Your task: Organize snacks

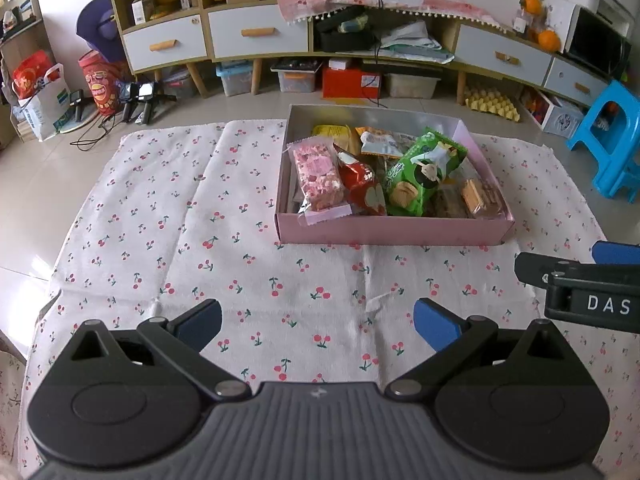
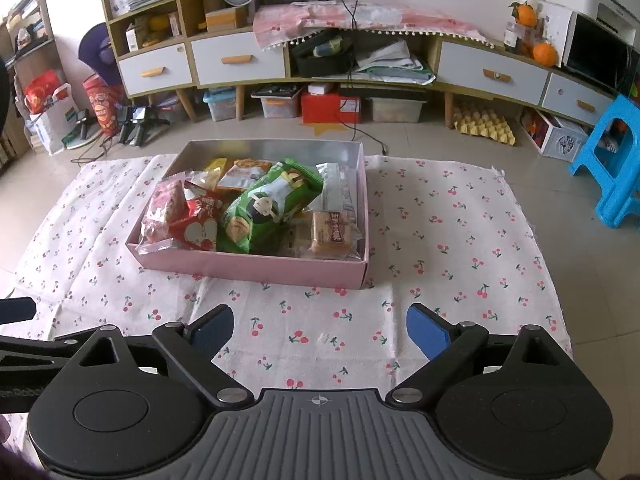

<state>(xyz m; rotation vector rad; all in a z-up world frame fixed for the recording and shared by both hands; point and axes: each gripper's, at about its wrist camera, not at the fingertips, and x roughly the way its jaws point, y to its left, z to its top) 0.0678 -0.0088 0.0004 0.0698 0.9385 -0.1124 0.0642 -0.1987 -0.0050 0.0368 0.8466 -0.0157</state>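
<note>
A pink box [image 1: 392, 230] [image 2: 256, 268] stands on the cherry-print cloth [image 1: 180, 240] [image 2: 440, 240] and holds several wrapped snacks. Among them are a green bag [image 1: 420, 172] [image 2: 264, 208], a red packet [image 1: 362, 184] [image 2: 196, 224], a pink bar [image 1: 318, 176] [image 2: 162, 212] and a biscuit pack [image 2: 334, 234]. My left gripper [image 1: 318, 326] is open and empty, above the cloth in front of the box. My right gripper [image 2: 320, 330] is open and empty, also in front of the box. Part of the right gripper shows at the right edge of the left wrist view [image 1: 580, 284].
A long cabinet with drawers [image 1: 260, 32] [image 2: 240, 60] runs along the back wall, with storage bins [image 1: 296, 80] [image 2: 280, 104] under it. A blue stool [image 1: 612, 136] [image 2: 612, 160] stands at the right. Bags [image 1: 40, 96] and cables lie on the floor at the left.
</note>
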